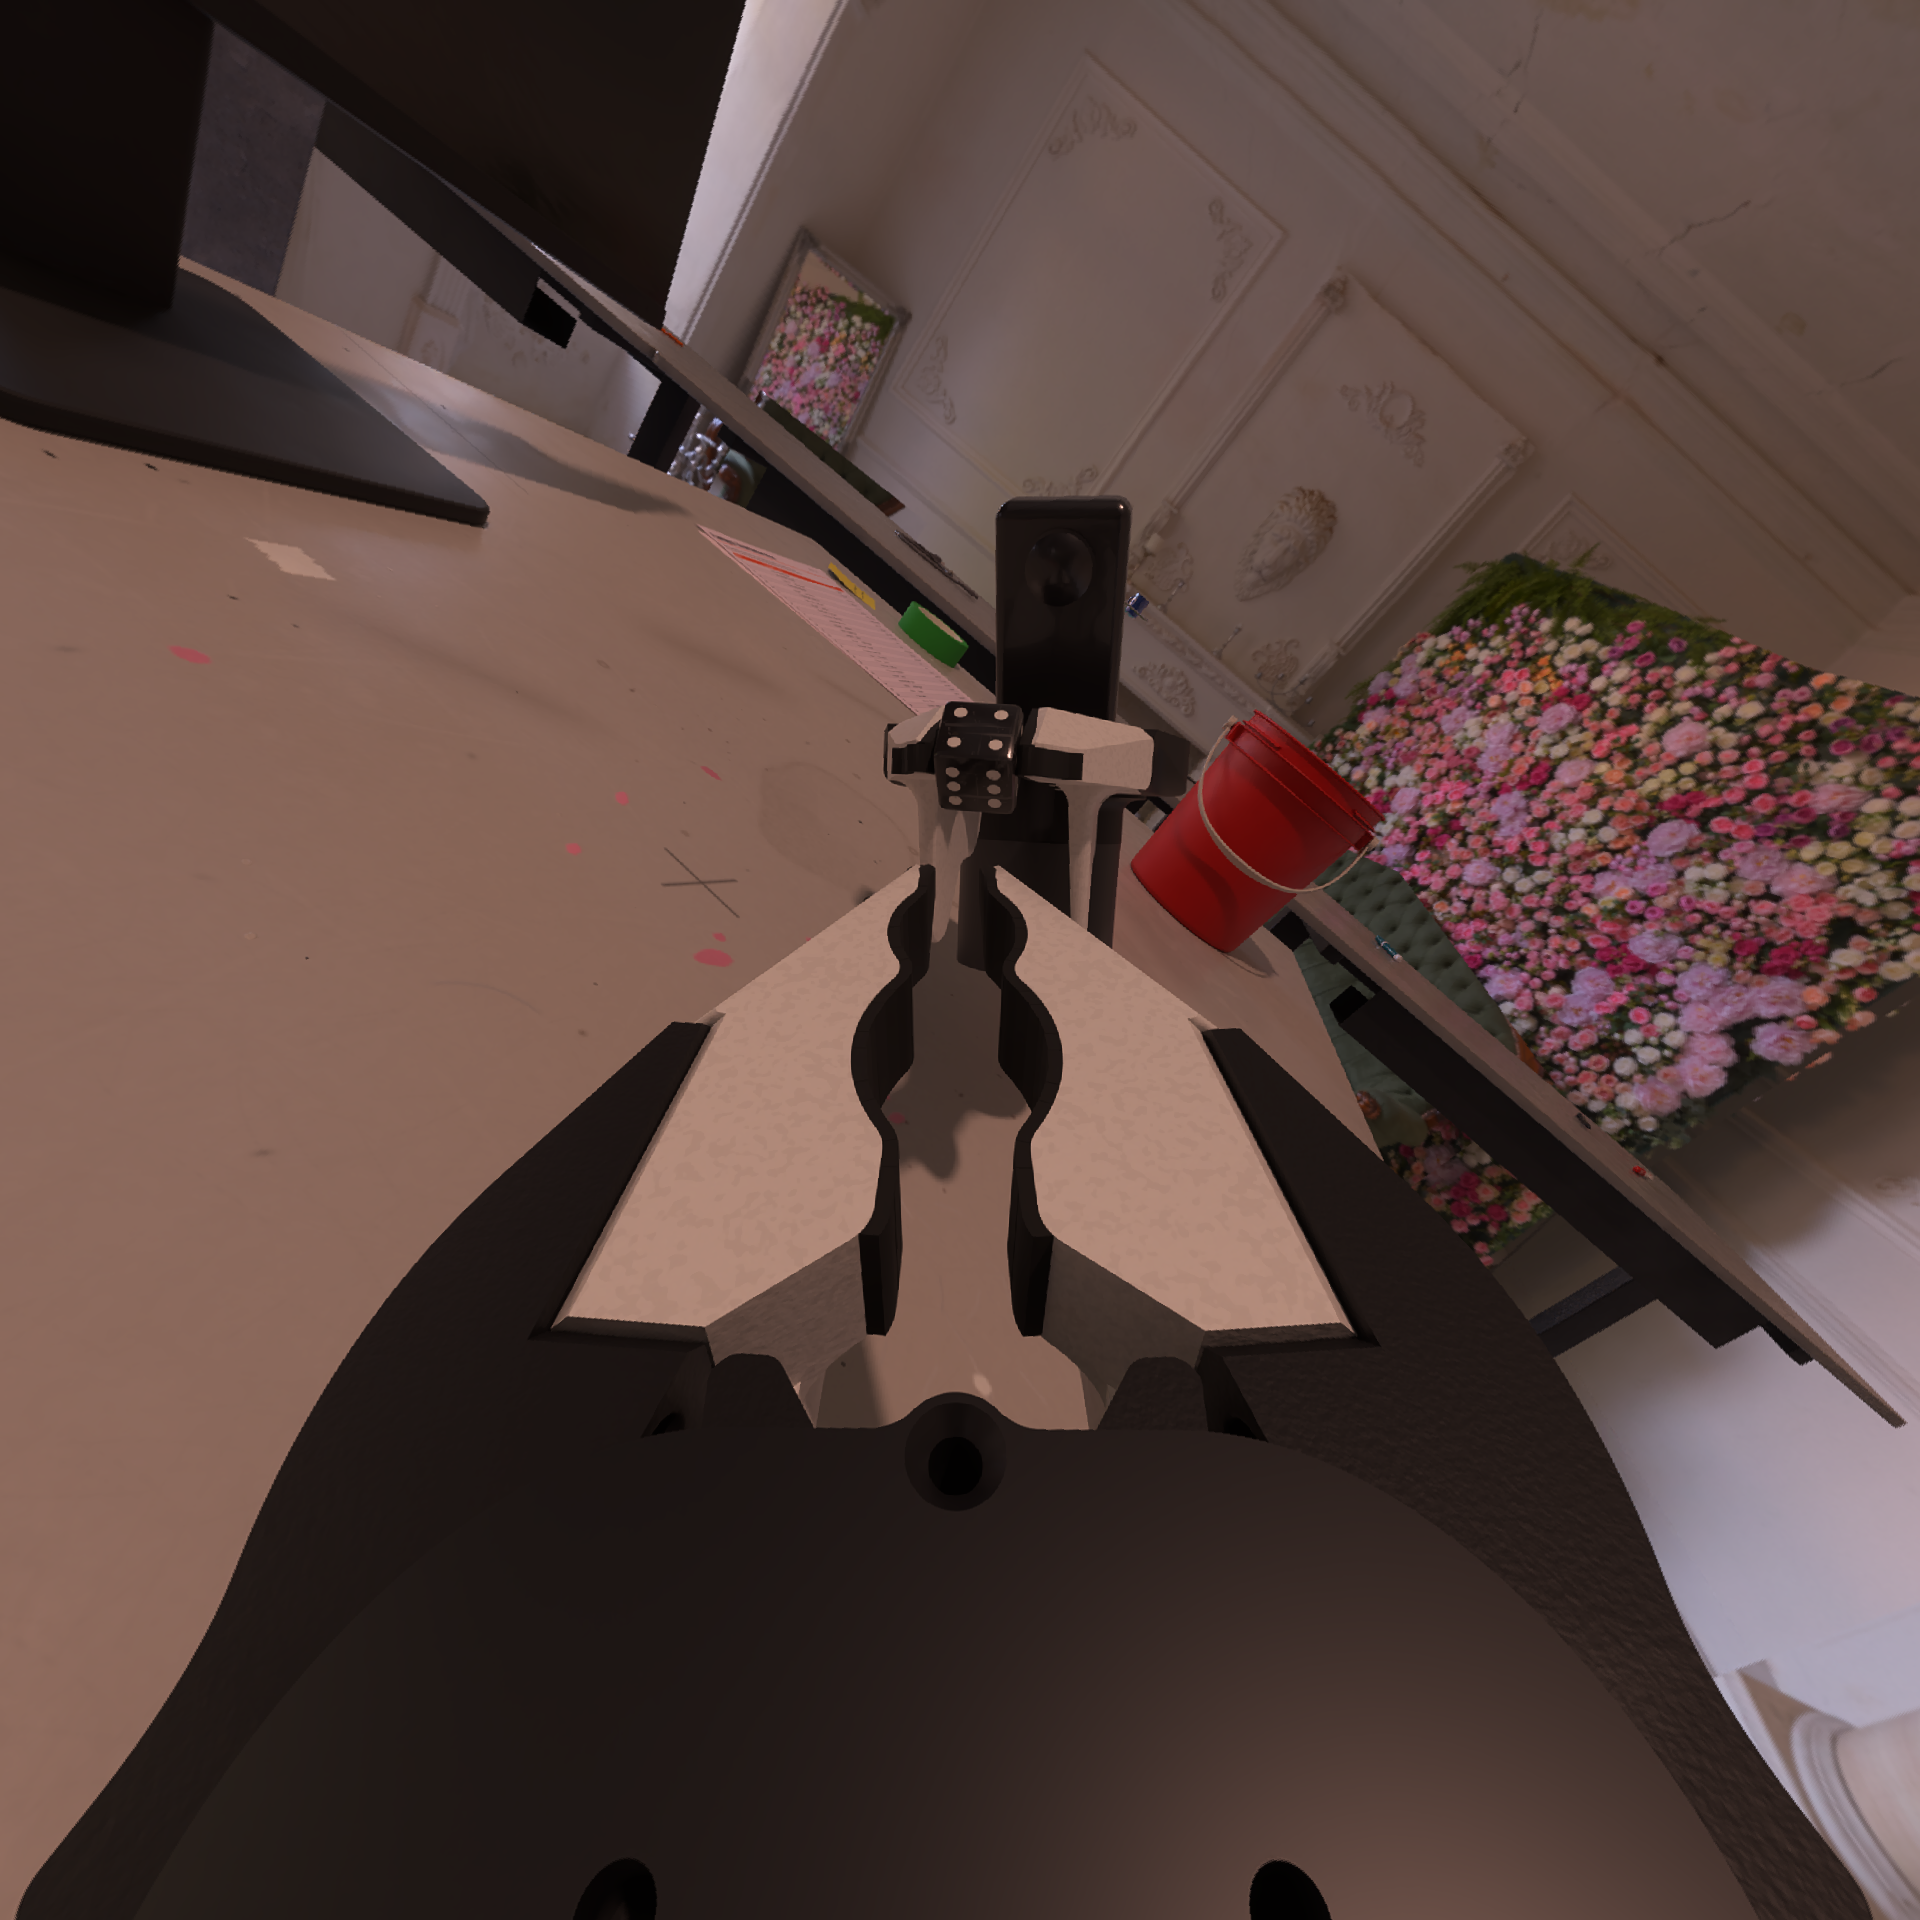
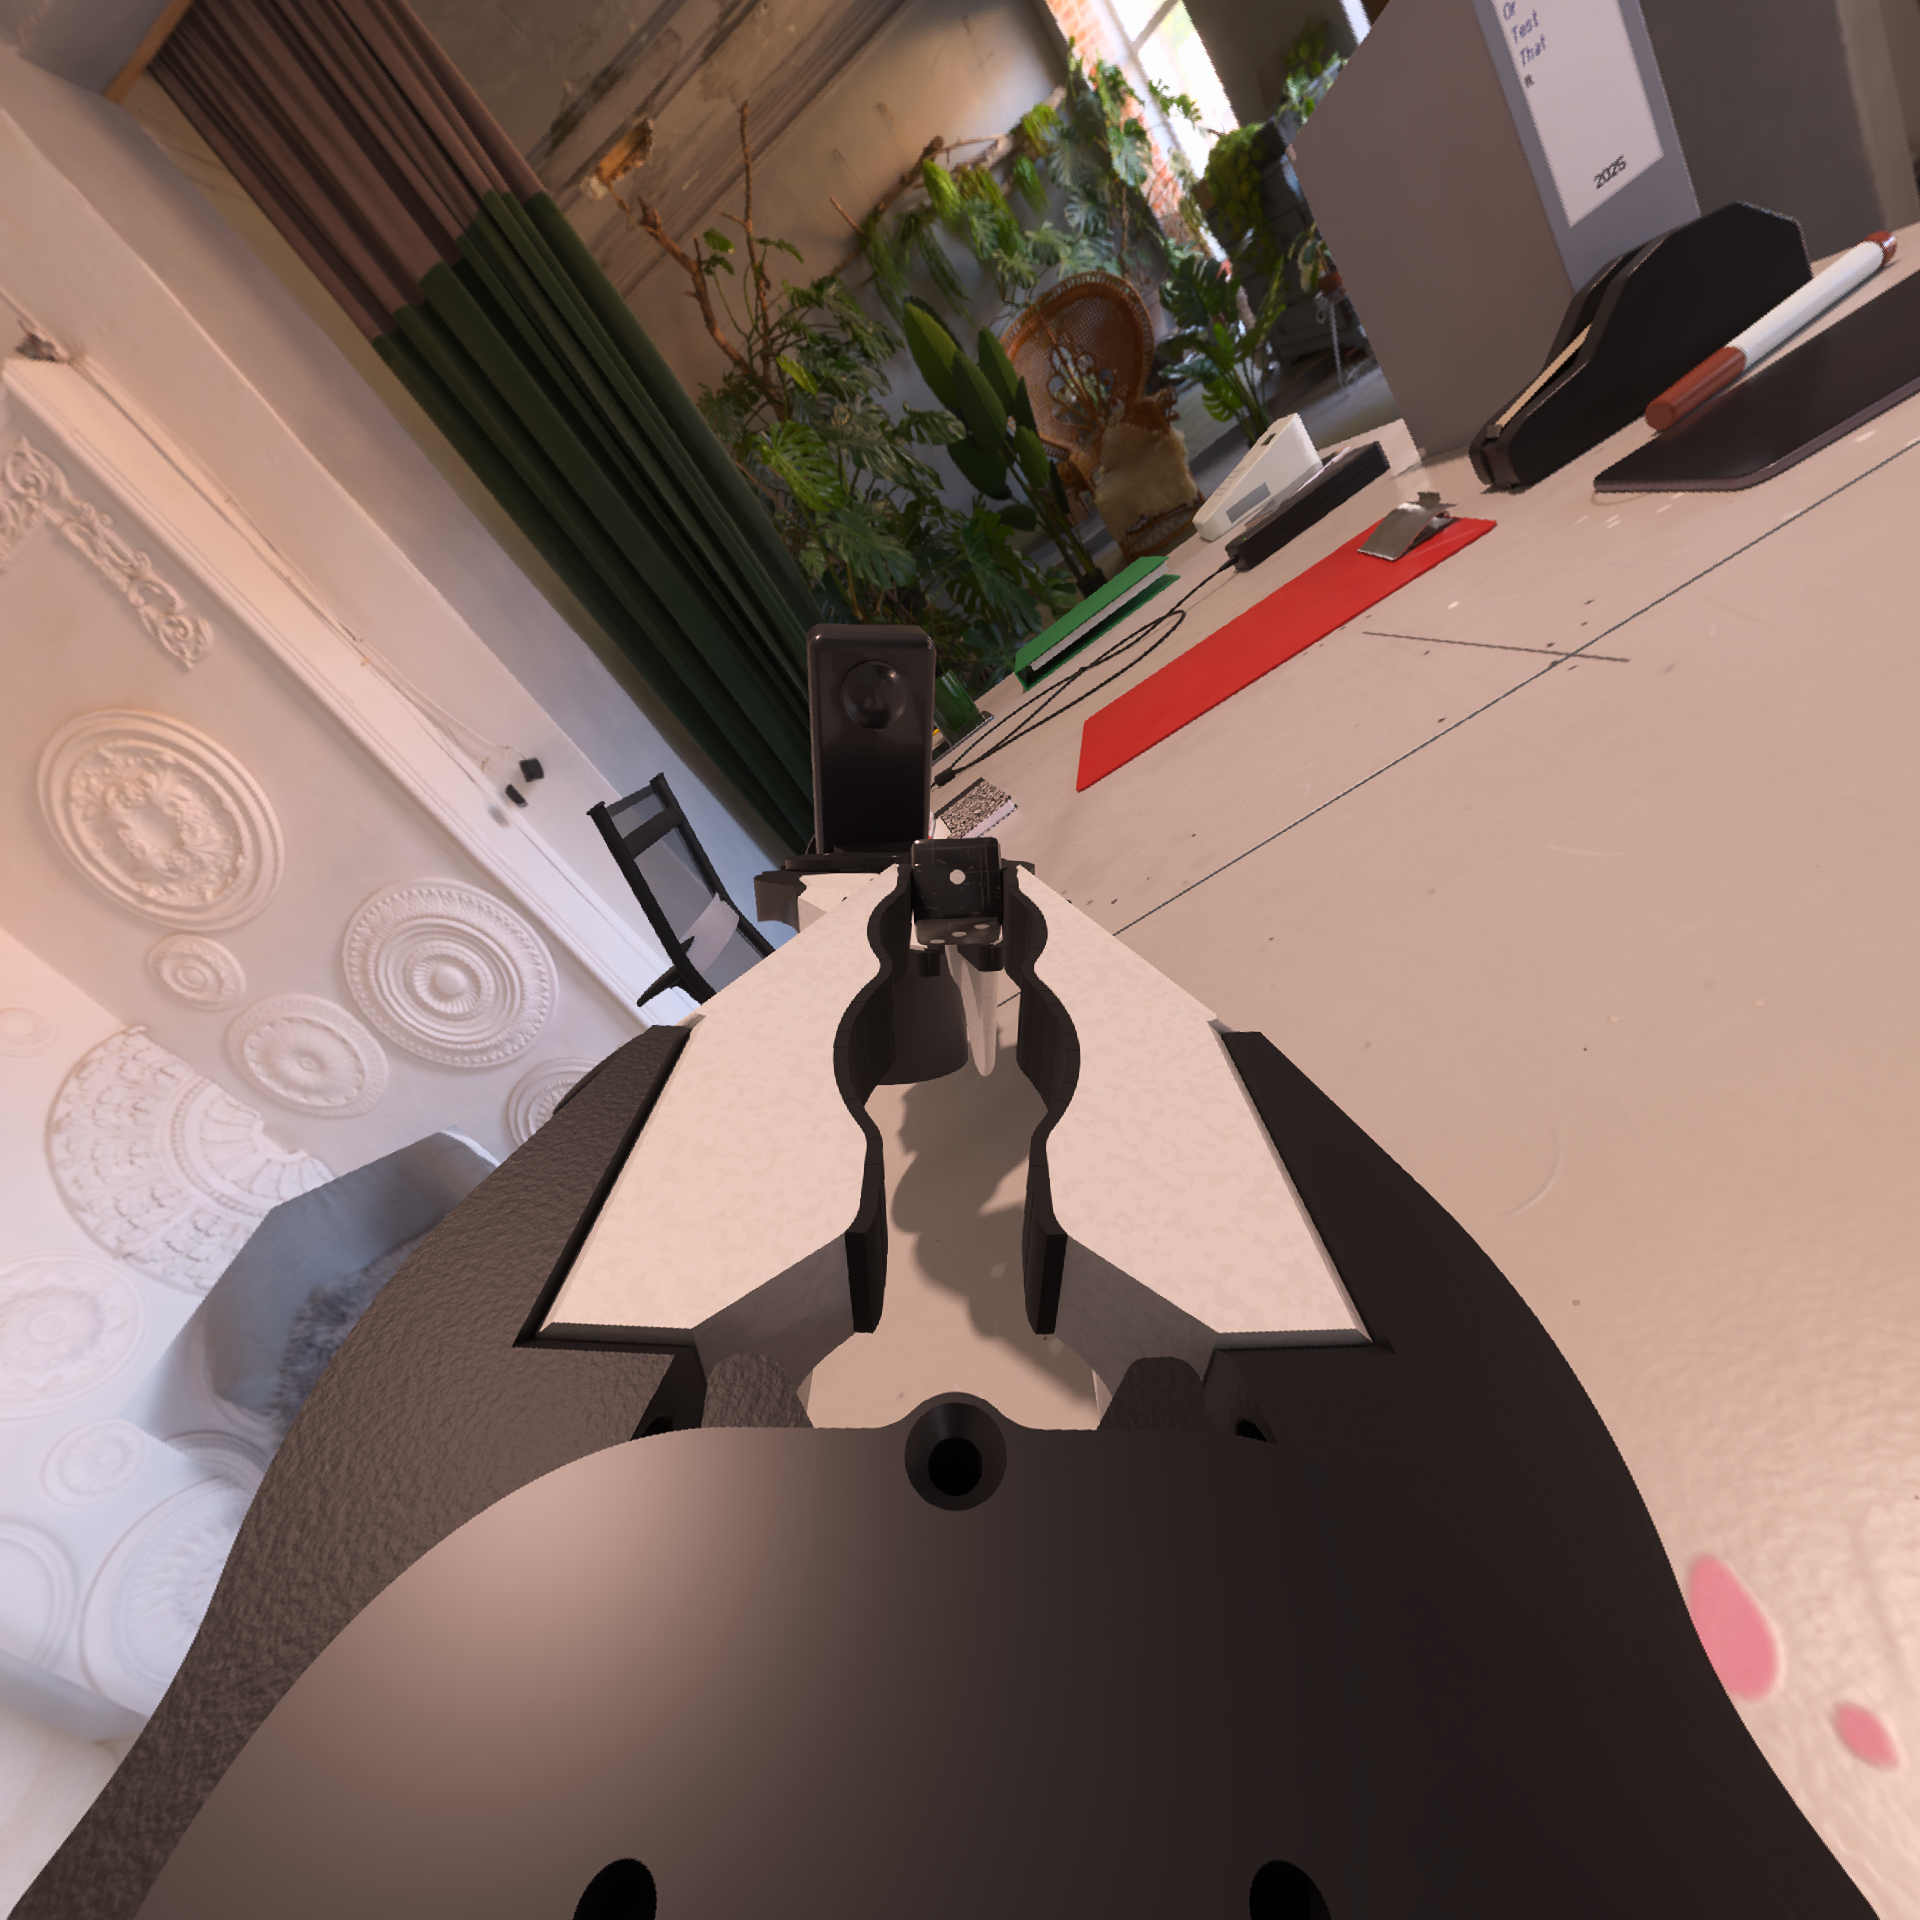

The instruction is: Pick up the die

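Nearest the lens in the left wrist view, the left gripper (image 1: 958,883) is reaching out over the table (image 1: 364,831). Its jaws are standing a little apart and gripping nothing, with only bare table showing between them. Straight ahead of those jaws, just beyond their tips, the right gripper (image 1: 982,764) is facing this way. The black die (image 1: 975,774) with white pips is sitting clamped between its pale fingers. Off to the right of the jaws a red bucket (image 1: 1247,831) is standing on the table. Farther ahead, a green tape roll (image 1: 932,632) is lying beside a sheet of paper (image 1: 831,613).

Over to the right wrist view: closest in, the right gripper's dark body is filling the lower frame. Its jaws are pinching the die right at their very tips. The left gripper is looming just behind the die, camera block upright. To the right of the jaws and well away, a red mat (image 2: 1278,644) is lying flat. A marker pen (image 2: 1766,332) is resting on a dark pad farther off.
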Controlling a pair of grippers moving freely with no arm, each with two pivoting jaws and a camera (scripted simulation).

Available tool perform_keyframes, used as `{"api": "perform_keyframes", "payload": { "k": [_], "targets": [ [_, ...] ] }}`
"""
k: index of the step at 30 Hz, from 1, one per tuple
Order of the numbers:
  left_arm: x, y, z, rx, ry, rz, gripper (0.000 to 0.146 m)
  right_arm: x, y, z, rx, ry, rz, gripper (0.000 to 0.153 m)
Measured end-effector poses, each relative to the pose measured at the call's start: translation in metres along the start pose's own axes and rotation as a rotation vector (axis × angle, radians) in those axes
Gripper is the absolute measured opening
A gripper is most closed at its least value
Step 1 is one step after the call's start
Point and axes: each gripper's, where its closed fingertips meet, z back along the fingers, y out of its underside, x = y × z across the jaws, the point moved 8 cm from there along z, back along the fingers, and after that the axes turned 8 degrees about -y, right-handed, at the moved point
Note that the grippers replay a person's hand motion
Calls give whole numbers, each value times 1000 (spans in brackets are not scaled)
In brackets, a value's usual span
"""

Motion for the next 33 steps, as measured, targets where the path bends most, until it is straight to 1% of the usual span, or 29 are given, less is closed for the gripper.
{"api": "perform_keyframes", "payload": {
  "k": [12,18,30,33],
  "targets": [
    [-3,2,-1,22,35,-37,8,9,0,-2,52,18,164,17],
    [-7,3,-2,43,57,-73,8,14,-1,0,109,4,250,17],
    [-10,5,-2,63,76,-112,8,18,0,1,134,-25,288,17],
    [-12,6,-3,75,69,-147,8,19,0,1,135,-29,287,17]
  ]
}}
